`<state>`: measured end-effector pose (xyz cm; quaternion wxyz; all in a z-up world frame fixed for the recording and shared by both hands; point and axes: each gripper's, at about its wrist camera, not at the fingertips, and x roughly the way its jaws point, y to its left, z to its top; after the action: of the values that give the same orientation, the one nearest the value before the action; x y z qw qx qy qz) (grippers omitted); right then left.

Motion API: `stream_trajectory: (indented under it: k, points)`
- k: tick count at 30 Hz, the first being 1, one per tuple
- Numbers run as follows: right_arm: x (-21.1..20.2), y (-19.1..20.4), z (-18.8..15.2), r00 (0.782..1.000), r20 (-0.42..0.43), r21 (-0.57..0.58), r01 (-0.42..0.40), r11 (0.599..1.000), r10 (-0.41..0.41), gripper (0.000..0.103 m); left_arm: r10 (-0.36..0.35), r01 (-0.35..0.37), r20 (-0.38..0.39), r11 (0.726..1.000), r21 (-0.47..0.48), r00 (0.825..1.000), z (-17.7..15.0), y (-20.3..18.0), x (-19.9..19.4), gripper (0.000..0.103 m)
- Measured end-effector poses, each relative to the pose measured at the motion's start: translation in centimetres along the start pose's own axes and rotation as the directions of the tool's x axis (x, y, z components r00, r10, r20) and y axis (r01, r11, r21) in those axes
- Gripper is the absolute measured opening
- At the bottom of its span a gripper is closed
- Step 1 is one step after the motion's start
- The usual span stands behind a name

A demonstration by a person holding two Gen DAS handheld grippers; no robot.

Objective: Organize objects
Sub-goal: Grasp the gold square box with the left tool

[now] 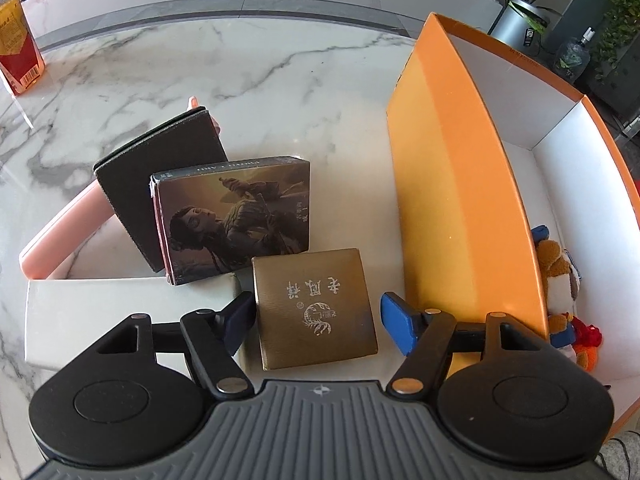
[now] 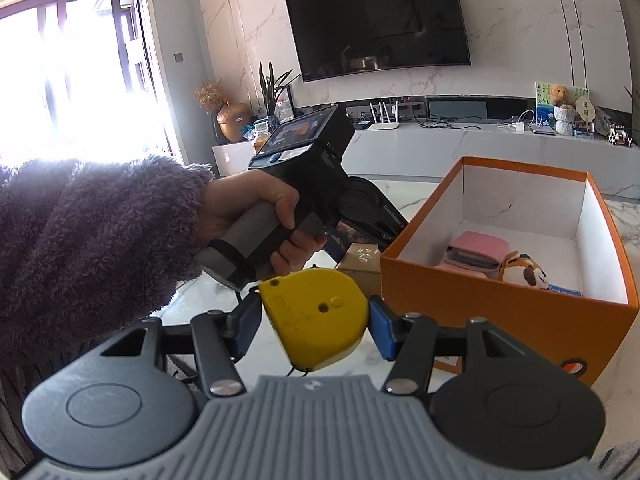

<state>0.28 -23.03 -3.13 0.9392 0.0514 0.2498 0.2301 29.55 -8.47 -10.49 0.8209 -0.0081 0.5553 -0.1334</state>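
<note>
Tape measure [image 2: 316, 320] sits clamped in right tool [image 2: 315, 326]; left tool [image 1: 318, 320] gapes around gold box [image 1: 316, 308].

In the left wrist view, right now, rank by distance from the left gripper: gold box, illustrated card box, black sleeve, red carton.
From the left gripper:
1. Gold box, between the open fingers.
2. Illustrated card box, just beyond, leftward.
3. Black sleeve, behind it.
4. Red carton, far left edge.
</note>
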Motion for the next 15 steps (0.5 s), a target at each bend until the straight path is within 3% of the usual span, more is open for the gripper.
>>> stream_trajectory:
  k: [15]
  points:
    - [0.26, -0.97, 0.28, 1.000, -0.010, 0.029, 0.000, 1.000, 0.001, 0.059, 0.027, -0.027, 0.052, 1.000, -0.011, 0.998, -0.68, -0.27, 0.83, 0.075]
